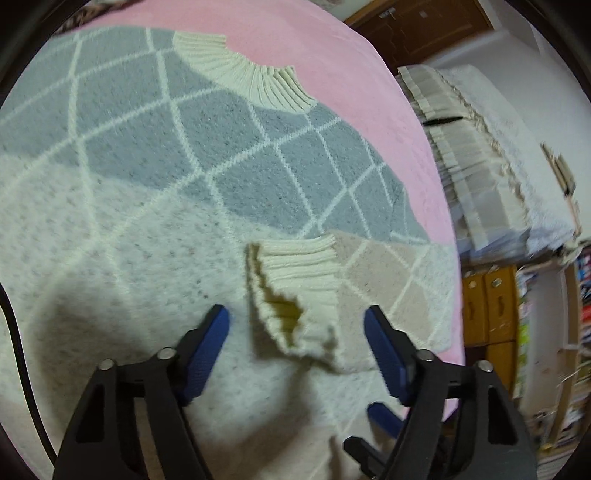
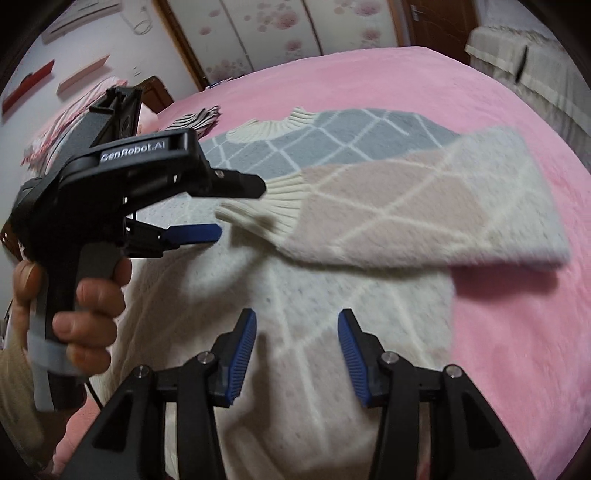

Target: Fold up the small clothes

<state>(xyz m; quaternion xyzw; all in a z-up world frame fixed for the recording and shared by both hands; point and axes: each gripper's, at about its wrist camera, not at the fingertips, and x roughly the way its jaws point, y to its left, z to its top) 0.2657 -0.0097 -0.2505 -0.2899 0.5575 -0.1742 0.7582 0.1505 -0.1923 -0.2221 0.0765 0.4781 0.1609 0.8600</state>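
Observation:
A knitted sweater (image 1: 155, 229) in grey, cream and pale pink with a white diamond grid lies flat on the pink bed cover (image 1: 354, 92). Its ribbed cream collar (image 1: 243, 74) points away. One sleeve (image 2: 424, 214) is folded across the body, and its ribbed cuff (image 1: 295, 295) lies between the fingers of my open left gripper (image 1: 297, 317). The left gripper also shows in the right wrist view (image 2: 240, 210), open around the cuff (image 2: 266, 206). My right gripper (image 2: 297, 332) is open and empty above the cream lower body of the sweater (image 2: 303, 369).
A second bed or bench with a cream checked cover (image 1: 480, 155) stands beside the pink bed. A wooden cabinet (image 1: 487, 306) and shelves are past it. A striped cloth (image 2: 199, 114) lies at the bed's far end, near wardrobe doors (image 2: 280, 29).

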